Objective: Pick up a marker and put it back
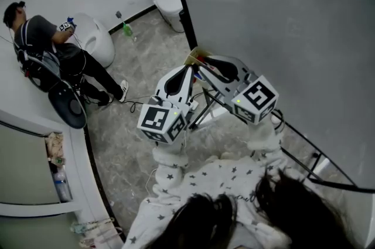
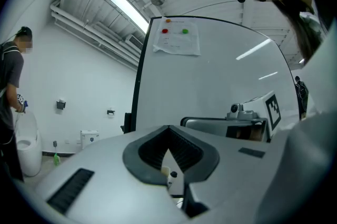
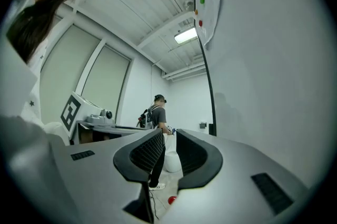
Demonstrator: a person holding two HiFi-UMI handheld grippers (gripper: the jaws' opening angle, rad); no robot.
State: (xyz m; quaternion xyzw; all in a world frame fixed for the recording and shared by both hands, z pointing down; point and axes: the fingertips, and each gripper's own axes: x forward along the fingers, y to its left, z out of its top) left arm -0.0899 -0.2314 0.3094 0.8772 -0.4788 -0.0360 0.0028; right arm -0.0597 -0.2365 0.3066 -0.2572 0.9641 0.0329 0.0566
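Read left gripper (image 2: 168, 130) as clenched, empty; right gripper (image 3: 169, 136) as parted, nothing between. Found no marker gripped; spotted red dot (image 3: 171, 200) below right jaws, possibly its cap, unconfirmed. Fits reaching out or marker already returned; cannot call next move.

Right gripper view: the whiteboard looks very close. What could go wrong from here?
The open right gripper sits close beside the whiteboard; a swing that way could scrape it. In the head view both grippers' tips nearly meet, so the left gripper could knock it. A cable trails on the floor nearby: a trip hazard.
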